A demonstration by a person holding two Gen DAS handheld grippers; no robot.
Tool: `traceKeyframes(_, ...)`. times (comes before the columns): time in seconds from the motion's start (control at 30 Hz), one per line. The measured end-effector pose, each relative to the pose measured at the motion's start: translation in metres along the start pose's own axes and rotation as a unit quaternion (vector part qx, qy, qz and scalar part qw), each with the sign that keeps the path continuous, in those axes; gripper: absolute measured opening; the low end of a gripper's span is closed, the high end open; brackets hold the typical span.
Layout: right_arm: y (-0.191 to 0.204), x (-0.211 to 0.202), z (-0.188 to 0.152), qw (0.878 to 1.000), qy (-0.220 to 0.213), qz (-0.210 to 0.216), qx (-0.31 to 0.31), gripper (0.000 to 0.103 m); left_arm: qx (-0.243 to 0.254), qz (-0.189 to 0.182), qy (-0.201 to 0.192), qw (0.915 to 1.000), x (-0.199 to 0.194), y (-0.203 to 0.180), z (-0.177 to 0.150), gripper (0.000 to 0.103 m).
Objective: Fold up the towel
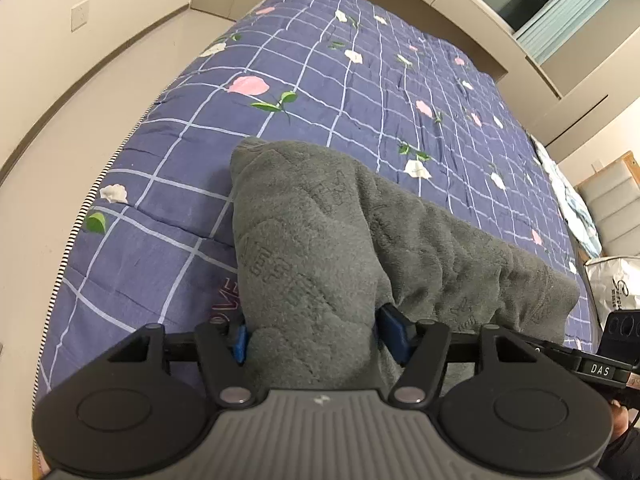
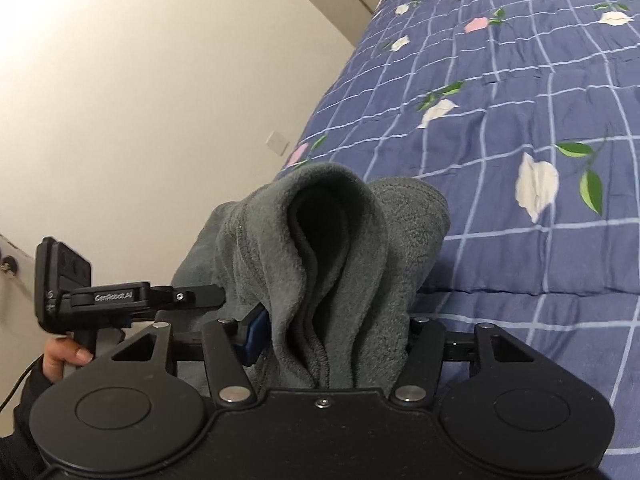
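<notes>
The left gripper point(image 1: 314, 340) pinches a thick bunch of the grey towel point(image 1: 320, 240) above the bed point(image 1: 360, 80); the right gripper point(image 2: 332, 336) clamps the other end.

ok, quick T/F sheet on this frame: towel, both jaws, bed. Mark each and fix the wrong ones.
1. The left gripper has grey towel bunched between its jaws. True.
2. The right gripper is empty. False: a thick fold of the same towel sits between its jaws.
3. The towel lies flat and spread on the bedspread. False: it hangs bunched between the two grippers, with a far part draping onto the bed.
4. The bedspread is blue with a white grid and flowers. True.
5. The towel is white. False: it is dark grey.
</notes>
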State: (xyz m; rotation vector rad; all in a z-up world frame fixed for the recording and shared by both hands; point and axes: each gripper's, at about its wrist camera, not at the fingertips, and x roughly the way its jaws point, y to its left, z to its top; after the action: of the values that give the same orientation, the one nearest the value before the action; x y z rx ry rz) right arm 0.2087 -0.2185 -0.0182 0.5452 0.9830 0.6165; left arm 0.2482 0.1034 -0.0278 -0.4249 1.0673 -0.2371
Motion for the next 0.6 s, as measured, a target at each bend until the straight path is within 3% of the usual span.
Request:
traceKeyframes(0.13,0.003,-0.001,-0.005,1.000,-0.010,-0.019,-0.010,0.072,0.005,0.007,-0.003,1.0000,0.000,-0.001,-0.003,0.074)
traceKeyframes(0.37,0.021,-0.003,-0.017,0.995,-0.017,-0.078,-0.057,0.099,0.029,0.048,-0.017,0.9983,-0.013,-0.009,-0.013,0.102)
traceKeyframes(0.6,0.036,-0.018,-0.037,0.986,-0.068,-0.128,-0.083,0.102,0.045,0.076,-0.069,0.9937,-0.041,-0.023,-0.033,0.102)
